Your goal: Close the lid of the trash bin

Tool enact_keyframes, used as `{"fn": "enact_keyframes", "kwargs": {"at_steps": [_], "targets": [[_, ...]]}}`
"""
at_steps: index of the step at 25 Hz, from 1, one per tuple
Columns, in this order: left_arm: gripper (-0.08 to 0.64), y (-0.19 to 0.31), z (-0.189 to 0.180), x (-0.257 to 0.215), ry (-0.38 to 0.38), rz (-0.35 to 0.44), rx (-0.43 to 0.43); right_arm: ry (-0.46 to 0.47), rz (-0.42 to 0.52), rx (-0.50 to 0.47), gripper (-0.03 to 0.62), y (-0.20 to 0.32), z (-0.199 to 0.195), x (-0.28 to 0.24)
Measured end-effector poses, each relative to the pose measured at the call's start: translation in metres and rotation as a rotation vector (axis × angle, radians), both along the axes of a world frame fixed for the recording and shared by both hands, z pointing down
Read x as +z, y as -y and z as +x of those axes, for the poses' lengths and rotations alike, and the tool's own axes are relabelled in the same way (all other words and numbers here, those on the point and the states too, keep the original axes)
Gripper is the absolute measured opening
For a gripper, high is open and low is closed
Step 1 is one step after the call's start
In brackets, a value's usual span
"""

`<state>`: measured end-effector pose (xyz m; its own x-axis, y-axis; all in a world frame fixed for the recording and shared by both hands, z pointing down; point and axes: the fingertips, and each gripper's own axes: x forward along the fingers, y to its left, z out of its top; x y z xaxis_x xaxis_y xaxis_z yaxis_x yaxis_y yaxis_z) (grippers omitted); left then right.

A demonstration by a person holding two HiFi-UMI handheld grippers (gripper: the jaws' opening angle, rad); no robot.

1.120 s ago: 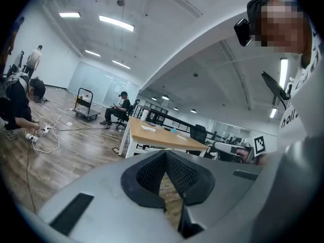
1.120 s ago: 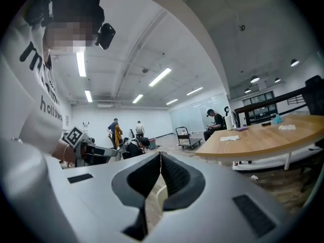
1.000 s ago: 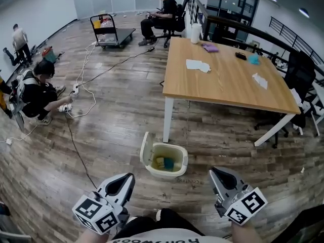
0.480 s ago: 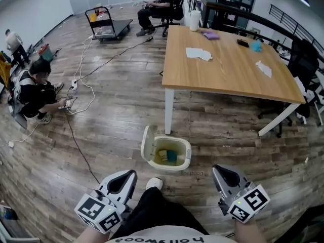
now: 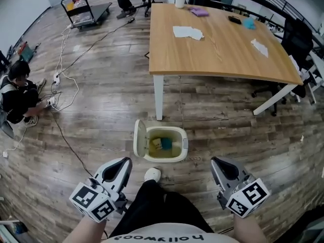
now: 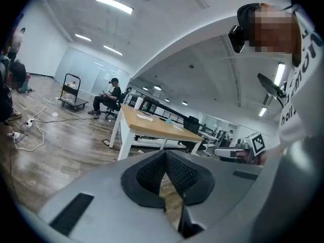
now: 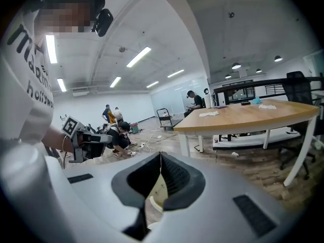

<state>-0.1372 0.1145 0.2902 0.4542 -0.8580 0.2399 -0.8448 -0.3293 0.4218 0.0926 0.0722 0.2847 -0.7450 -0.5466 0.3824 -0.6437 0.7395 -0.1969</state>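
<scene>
The cream trash bin (image 5: 179, 148) stands on the wooden floor just ahead of my feet. Its lid (image 5: 137, 138) is tipped up at its left side, and yellow and blue rubbish lies inside. My left gripper (image 5: 124, 162) hangs shut and empty to the near left of the bin, short of the lid. To the near right of the bin, my right gripper (image 5: 217, 161) is also shut and empty. In the left gripper view the pads (image 6: 174, 171) meet at the tips. In the right gripper view the bin's rim (image 7: 152, 205) shows below the closed pads (image 7: 172, 175).
A wooden table (image 5: 223, 39) stands beyond the bin, its white leg (image 5: 158, 97) close behind it. My shoe (image 5: 152, 174) is just before the bin. A cable (image 5: 68, 143) runs over the floor at left toward a crouching person (image 5: 17, 92). Office chairs (image 5: 298, 39) stand at right.
I have stepped forward, so the bin lies closer and more below me. Both grippers have sunk a little toward the floor and stay shut. A shoe has come into view.
</scene>
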Motion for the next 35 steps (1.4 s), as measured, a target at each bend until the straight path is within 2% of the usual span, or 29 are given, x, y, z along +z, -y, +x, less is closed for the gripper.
{"fn": "enact_keyframes", "kwargs": {"at_steps": [3,7,11,18,19,21,23,25,29,31,35], "targets": [[0.006,0.020,-0.011,0.022,0.035,-0.047,0.019,-0.006,-0.024,-0.008,0.011,0.015,-0.016,0.015],[0.006,0.036,-0.035,0.051,0.062,-0.121,-0.003,0.050,-0.105,-0.016,0.011,0.028,-0.039,0.034],[0.008,0.055,-0.057,0.067,0.025,-0.145,-0.041,-0.001,-0.098,-0.036,0.011,0.048,-0.063,0.055],[0.011,0.082,-0.073,0.110,0.090,-0.199,-0.001,-0.001,-0.151,-0.001,0.011,0.076,-0.081,0.091],[0.025,0.085,-0.074,0.118,0.092,-0.208,0.009,-0.002,-0.160,0.004,0.011,0.078,-0.082,0.095],[0.154,0.092,-0.075,0.134,0.081,-0.232,0.035,-0.008,-0.175,0.009,0.011,0.081,-0.084,0.103],[0.197,0.099,-0.076,0.154,0.078,-0.263,0.056,-0.016,-0.188,0.013,0.011,0.084,-0.084,0.109],[0.207,0.103,-0.080,0.175,0.115,-0.299,0.070,-0.026,-0.198,0.020,0.011,0.087,-0.082,0.113],[0.186,0.106,-0.109,0.216,0.208,-0.388,-0.001,-0.050,-0.203,0.044,0.011,0.089,-0.072,0.115],[0.038,0.106,-0.116,0.229,0.208,-0.436,-0.029,-0.058,-0.209,0.065,0.011,0.089,-0.063,0.117],[0.011,0.111,-0.095,0.244,0.262,-0.466,0.073,-0.064,-0.229,0.104,0.011,0.087,-0.050,0.125]]}}
